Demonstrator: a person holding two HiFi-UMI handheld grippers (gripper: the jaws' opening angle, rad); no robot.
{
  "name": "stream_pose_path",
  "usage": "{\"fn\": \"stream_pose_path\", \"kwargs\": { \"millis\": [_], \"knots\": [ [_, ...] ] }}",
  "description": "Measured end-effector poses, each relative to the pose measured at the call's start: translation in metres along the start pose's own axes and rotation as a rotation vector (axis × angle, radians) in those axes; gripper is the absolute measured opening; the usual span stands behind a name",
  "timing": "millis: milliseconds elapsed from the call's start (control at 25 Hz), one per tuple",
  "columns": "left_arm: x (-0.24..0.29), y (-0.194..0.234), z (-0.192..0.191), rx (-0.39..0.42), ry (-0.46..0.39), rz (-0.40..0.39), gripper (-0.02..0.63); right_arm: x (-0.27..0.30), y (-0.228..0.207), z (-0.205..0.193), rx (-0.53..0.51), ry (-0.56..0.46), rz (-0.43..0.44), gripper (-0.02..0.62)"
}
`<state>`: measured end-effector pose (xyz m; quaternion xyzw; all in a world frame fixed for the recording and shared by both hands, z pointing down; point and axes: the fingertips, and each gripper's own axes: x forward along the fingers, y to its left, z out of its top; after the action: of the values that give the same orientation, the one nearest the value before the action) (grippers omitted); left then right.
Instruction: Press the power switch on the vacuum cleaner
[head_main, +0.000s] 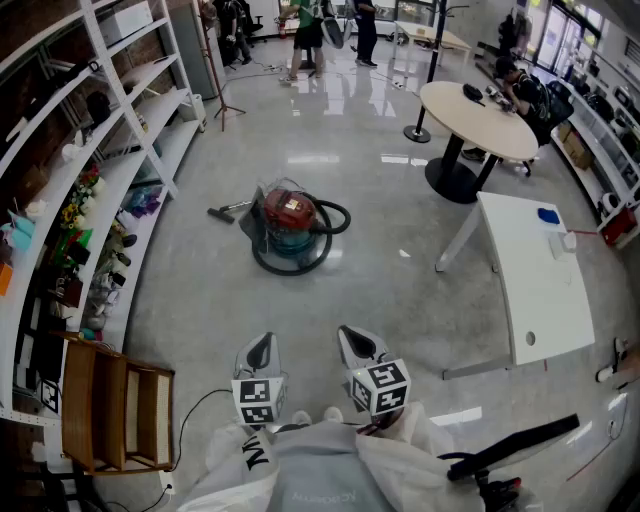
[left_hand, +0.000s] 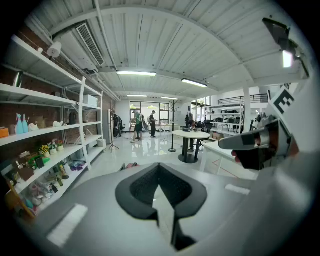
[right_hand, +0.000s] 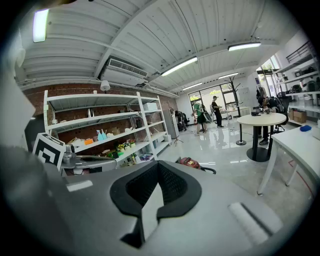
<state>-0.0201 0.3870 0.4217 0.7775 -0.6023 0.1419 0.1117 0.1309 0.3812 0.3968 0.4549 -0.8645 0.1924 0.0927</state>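
The vacuum (head_main: 289, 222), red on top with a teal base, sits on the grey floor (head_main: 350, 290) well ahead of the person, near the middle of the head view. Its black hose (head_main: 312, 262) loops round its base, and the nozzle (head_main: 224, 212) lies just to its left. The switch is too small to make out. The left gripper (head_main: 261, 347) and right gripper (head_main: 356, 342) are held side by side close to the person's body, well apart from the vacuum, both pointing toward it. Each gripper's own view shows its jaws closed together with nothing between them. In the right gripper view the vacuum shows just past the jaw tips. Shelves (head_main: 120, 160) run along the left; a round table (head_main: 478, 118) and a white table (head_main: 535, 275) stand to the right.
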Motion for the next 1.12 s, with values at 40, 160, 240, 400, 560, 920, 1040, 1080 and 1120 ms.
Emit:
{"fn": "stream_pose_path", "kwargs": {
  "millis": [40,160,240,400,560,920,1040,1080,1120],
  "knots": [
    [-0.001,-0.001,-0.001,-0.002,0.004,0.003,0.0,-0.001,0.0,0.0,-0.001,0.002,0.003,-0.002],
    [-0.002,-0.004,-0.002,-0.004,0.008,0.009,0.0,-0.003,-0.003,-0.001,-0.001,0.004,0.008,-0.002],
    [-0.001,-0.007,0.0,-0.004,-0.001,0.008,0.0,-0.005,-0.006,-0.002,0.001,0.003,0.009,-0.002],
    [0.0,-0.012,-0.002,-0.003,0.001,0.009,0.0,-0.007,-0.011,-0.003,0.012,0.001,0.015,-0.002],
    [0.002,-0.017,-0.001,0.003,0.003,0.008,0.0,-0.009,-0.016,-0.004,0.034,-0.002,0.018,0.0],
    [0.003,-0.023,0.004,0.012,0.001,0.001,0.0,-0.011,-0.024,-0.007,0.063,-0.005,0.016,0.0],
    [0.006,-0.02,0.0,0.018,0.008,-0.001,0.0,-0.009,-0.023,-0.008,0.064,-0.004,0.012,0.0],
    [0.008,-0.019,0.0,0.02,0.006,-0.004,0.0,-0.008,-0.023,-0.008,0.064,-0.004,0.009,0.0],
    [0.01,-0.019,0.001,0.021,0.003,-0.006,0.0,-0.007,-0.024,-0.008,0.065,-0.003,0.006,0.0]
  ]
}}
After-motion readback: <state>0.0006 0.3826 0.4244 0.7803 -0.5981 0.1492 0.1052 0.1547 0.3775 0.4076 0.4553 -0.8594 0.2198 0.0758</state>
